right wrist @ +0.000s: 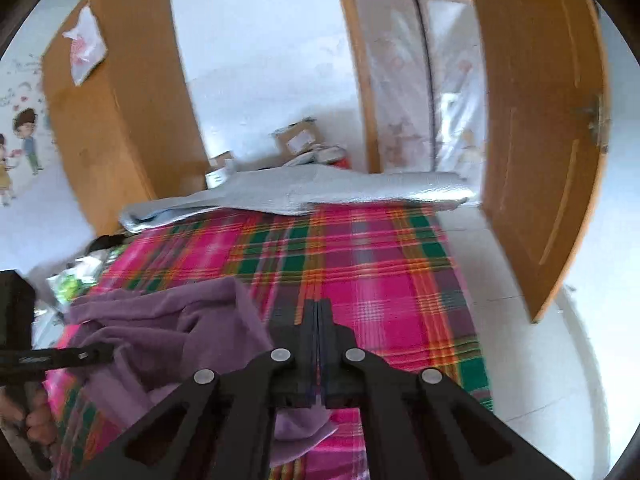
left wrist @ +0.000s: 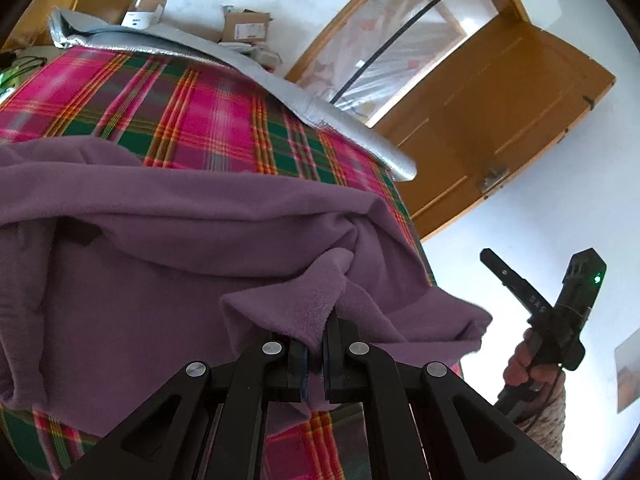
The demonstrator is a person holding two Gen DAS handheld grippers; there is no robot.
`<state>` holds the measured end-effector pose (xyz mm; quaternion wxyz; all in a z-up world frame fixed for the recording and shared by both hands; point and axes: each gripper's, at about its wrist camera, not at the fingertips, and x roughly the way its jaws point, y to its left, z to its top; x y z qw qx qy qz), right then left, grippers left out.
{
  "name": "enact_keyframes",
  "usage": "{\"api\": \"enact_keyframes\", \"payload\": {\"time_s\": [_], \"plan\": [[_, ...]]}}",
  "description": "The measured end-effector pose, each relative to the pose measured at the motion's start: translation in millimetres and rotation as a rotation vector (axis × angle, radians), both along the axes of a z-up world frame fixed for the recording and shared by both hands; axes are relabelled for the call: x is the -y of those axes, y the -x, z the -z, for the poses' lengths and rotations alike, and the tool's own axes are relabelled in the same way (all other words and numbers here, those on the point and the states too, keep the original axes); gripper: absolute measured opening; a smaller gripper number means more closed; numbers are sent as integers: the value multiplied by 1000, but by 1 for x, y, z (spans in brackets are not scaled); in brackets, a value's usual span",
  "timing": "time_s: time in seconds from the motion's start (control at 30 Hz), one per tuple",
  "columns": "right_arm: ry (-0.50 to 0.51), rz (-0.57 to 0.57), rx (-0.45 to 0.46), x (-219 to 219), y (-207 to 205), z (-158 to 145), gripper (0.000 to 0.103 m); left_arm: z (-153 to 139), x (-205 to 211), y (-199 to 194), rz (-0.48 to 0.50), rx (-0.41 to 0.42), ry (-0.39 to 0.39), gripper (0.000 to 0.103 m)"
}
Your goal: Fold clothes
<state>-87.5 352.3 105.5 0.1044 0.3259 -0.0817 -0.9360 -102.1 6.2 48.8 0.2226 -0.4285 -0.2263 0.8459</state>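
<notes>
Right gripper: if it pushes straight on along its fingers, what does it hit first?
Probably the plaid bedcover. The right gripper is shut, nothing between its tips, angled down at bare cloth; the purple fleece lies left of that line. Depth unclear.

One purple garment [left wrist: 160, 240], one plaid blanket [left wrist: 208, 112], two tongs [left wrist: 316, 344].

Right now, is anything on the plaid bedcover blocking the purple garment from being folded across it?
Nothing visible does. The purple fleece garment lies on the plaid bedcover, whose far stretch is bare; the silver padded mat only overlaps its far edge.
</notes>
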Motion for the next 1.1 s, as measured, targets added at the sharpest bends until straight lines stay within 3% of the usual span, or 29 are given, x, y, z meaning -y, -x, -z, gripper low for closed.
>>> {"api": "enact_keyframes", "payload": {"time_s": [0.17,0.3,0.5,0.63,0.97,1.1], "plan": [[104,-117,83,6,-5,6,2,0,-4,-2,20,-10,12,5],[152,-201,215,15,2,25,29,-3,-3,-5,34,-19,11,5],[225,-300,278,30,-8,38,30,-3,1,-9,42,-6,14,5],[183,-345,312,45,-22,45,30,-3,2,-13,51,-7,20,5],[-37,-376,348,85,-50,67,30,-6,11,-28,51,7,6,5],[-125,-427,294,108,-62,63,49,-12,10,-38,69,-8,-3,5]]}}
